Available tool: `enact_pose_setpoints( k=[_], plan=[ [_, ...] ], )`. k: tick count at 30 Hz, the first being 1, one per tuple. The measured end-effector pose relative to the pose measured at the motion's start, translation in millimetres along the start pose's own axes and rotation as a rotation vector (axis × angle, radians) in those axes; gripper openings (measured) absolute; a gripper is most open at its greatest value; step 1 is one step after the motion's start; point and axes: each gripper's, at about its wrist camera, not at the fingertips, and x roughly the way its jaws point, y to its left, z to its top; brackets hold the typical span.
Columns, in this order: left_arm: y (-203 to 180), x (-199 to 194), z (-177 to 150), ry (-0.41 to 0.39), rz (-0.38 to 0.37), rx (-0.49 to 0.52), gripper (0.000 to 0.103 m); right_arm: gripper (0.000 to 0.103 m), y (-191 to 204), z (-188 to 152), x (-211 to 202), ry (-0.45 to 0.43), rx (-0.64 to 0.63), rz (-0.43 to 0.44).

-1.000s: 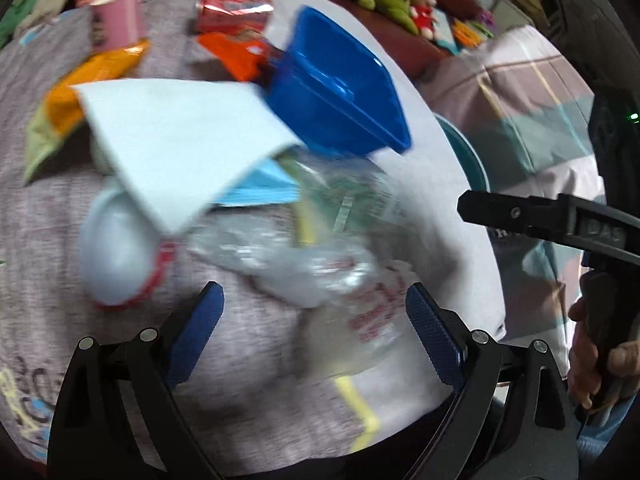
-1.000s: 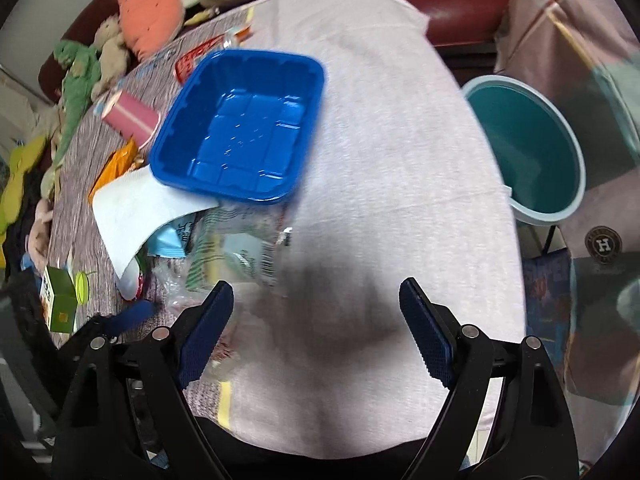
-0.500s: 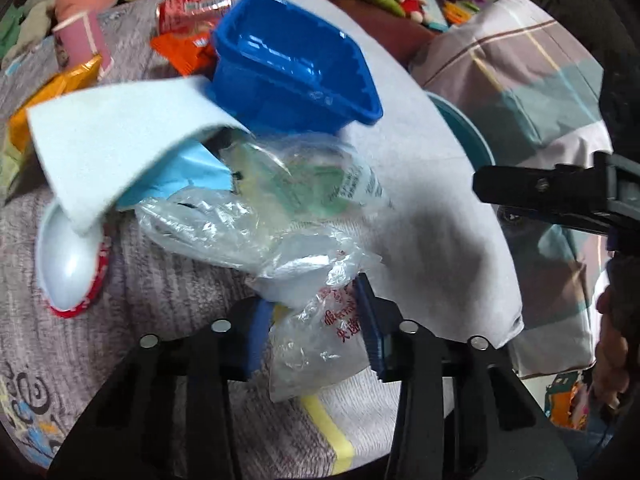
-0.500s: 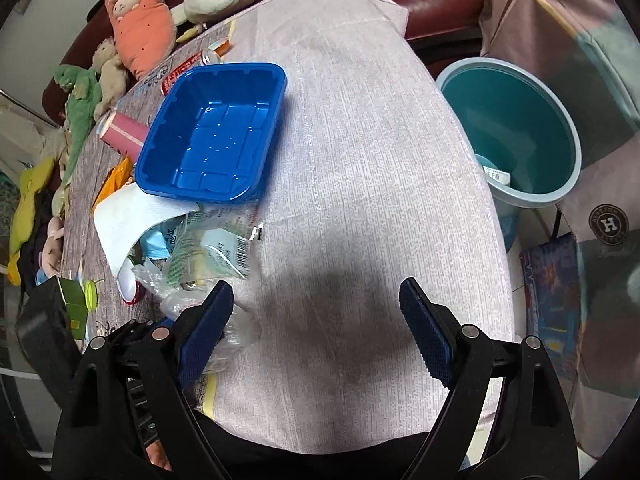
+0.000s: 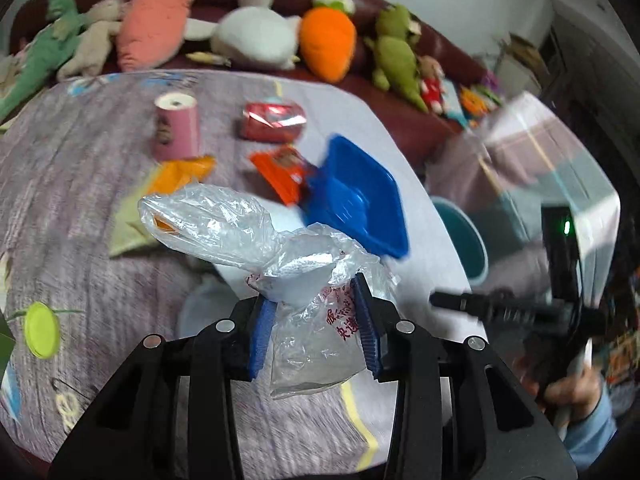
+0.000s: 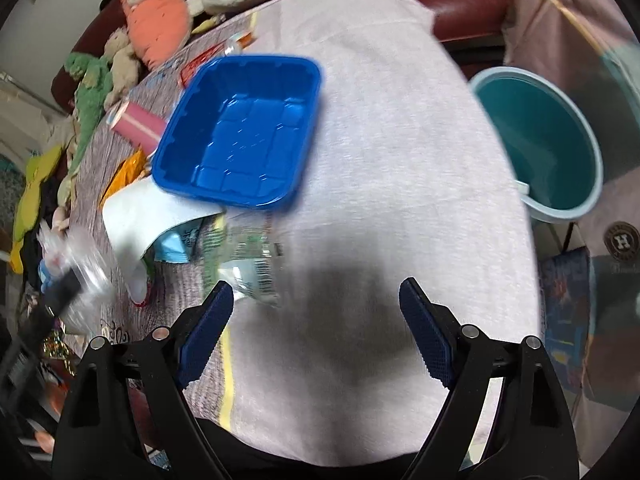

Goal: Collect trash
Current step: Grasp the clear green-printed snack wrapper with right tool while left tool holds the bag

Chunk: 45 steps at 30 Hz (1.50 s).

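The left gripper (image 5: 316, 320) is clamped on a crumpled clear plastic bag (image 5: 256, 248) with red print, held above the grey tablecloth (image 5: 80, 184). The right gripper (image 6: 316, 328) hangs wide and holds nothing over bare cloth. Just beyond it lie a clear printed wrapper (image 6: 248, 268) and a white napkin (image 6: 140, 216), which the blue tray (image 6: 244, 136) overlaps. Beside the table's edge stands the teal bin (image 6: 548, 136). Farther back sit 1 pink cup (image 5: 176, 126) and 1 red can (image 5: 272, 122).

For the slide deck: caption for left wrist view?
Left gripper shut on crumpled clear plastic bag, lifted above the littered table.
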Motion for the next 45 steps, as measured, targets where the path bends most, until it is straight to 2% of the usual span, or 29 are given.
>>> enact_pose_setpoints(
  k=[6,12,13,14,15,23,29,32,38,40,45],
  plan=[
    [28,-3,19,-0.026,0.019,-0.071,0.039,0.081,33,8,31,0.037,-0.062,0.016],
    [38,6,20,-0.004,0.022,-0.084,0.039,0.081,50,11,60,0.055,-0.123,-0.015],
    [38,9,20,0.001,0.021,-0.084,0.039,0.075,51,10,62,0.057,-0.127,-0.008],
    [39,10,20,0.004,0.02,-0.083,0.039,0.059,51,9,64,0.06,-0.131,0.009],
    [38,12,20,0.008,0.019,-0.081,0.039,0.059,51,7,64,0.065,-0.133,0.043],
    [17,8,28,-0.003,0.003,-0.037,0.039,0.055,45,-8,34,0.046,-0.167,0.062],
    [-27,11,41,0.0,-0.033,0.048,0.039,0.055,1,-6,-19,-0.056,-0.093,0.044],
    [-65,22,49,0.015,-0.066,0.118,0.039,0.056,-39,4,-59,-0.169,-0.014,0.013],
    [-147,56,59,0.066,-0.125,0.258,0.039,0.057,-126,21,-120,-0.34,0.148,-0.055],
    [-183,74,61,0.094,-0.14,0.322,0.039,0.057,-151,28,-131,-0.37,0.19,-0.07],
    [-243,123,64,0.158,-0.144,0.413,0.039,0.058,-211,38,-137,-0.41,0.29,-0.109]
  ],
)
